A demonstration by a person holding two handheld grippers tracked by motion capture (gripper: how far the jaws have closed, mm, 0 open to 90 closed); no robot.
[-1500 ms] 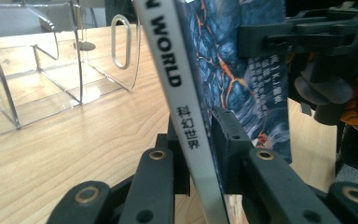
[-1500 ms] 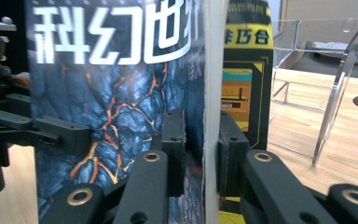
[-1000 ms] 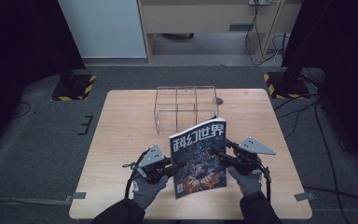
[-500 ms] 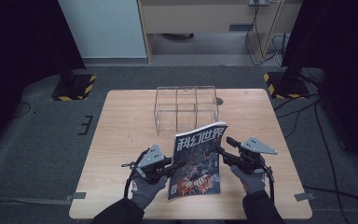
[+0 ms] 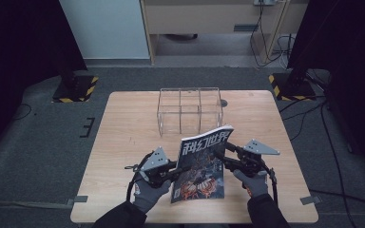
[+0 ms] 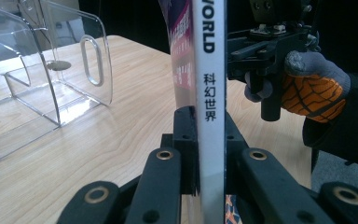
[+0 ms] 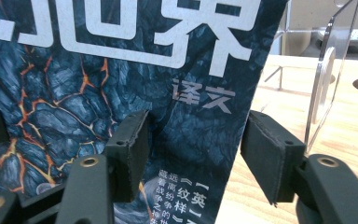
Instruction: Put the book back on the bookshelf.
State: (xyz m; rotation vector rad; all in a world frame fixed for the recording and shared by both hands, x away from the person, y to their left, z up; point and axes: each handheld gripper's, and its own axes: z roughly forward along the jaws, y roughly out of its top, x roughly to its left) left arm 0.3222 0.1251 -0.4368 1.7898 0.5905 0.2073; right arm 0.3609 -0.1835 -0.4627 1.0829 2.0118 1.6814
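A magazine point(image 5: 200, 164) with a dark lava-pattern cover and white Chinese title stands tilted near the front of the wooden table point(image 5: 123, 142). My left gripper point(image 5: 173, 171) is shut on its white spine point(image 6: 209, 93), jaws pressed on both sides point(image 6: 208, 121). My right gripper point(image 5: 221, 159) is open at the opposite edge. In the right gripper view the cover point(image 7: 98, 93) fills the left side and its free edge runs between my open right gripper point(image 7: 198, 149), touching neither pad. The left gripper view shows the right gripper point(image 6: 261, 51) in a gloved hand point(image 6: 314, 88).
A clear acrylic rack point(image 5: 190, 109) with dividers stands behind the magazine at mid-table, seen close in the left gripper view point(image 6: 51, 70) and the right gripper view point(image 7: 326, 70). A round hole point(image 5: 224, 102) sits in the table beside it. Black stands flank the table's far corners.
The magazine has tipped up steeper and narrower, its top edge swinging a little left. Both hands stayed almost in place.
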